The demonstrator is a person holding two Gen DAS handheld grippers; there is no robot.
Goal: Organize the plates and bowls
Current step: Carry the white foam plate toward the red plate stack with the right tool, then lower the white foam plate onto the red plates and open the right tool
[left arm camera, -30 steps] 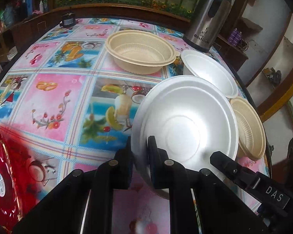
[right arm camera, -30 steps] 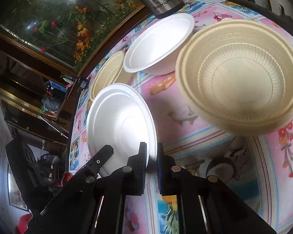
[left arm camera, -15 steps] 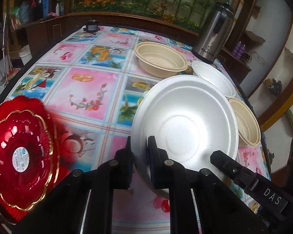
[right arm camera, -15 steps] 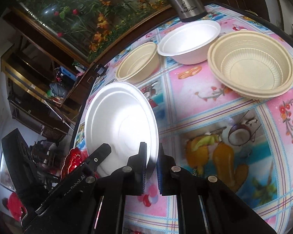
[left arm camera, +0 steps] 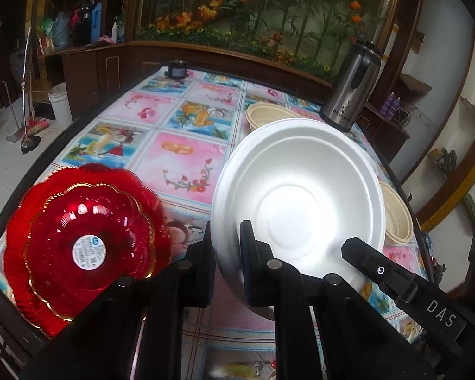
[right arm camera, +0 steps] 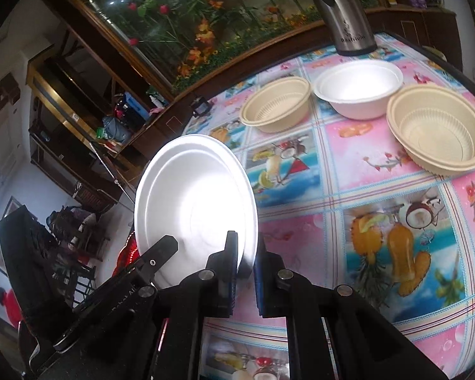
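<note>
Left gripper (left arm camera: pixel 226 247) clenched on white plate (left arm camera: pixel 300 199) rim | right gripper (right arm camera: pixel 247 262) likewise | plate raised, pulled back from bowls | red dish (left arm camera: pixel 79 240) now fully visible at table (left arm camera: pixel 190 152) near-left corner

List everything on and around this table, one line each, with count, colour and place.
white plate: 1, white, held up off the table by both grippers at its rim
red plates: 2 stacked, red with gold trim, near left corner of the table
beige bowls: 2 spots, beige; one far centre, one far right, the latter looks nested
white bowl: white, looks nested, between the beige bowls, before the kettle
kettle: 1, steel and black, far right edge
small dark object: 1, black, far edge
tablecloth: 1, pink and blue fruit print
left gripper: shut on plate rim
right gripper: shut on plate rim
</note>
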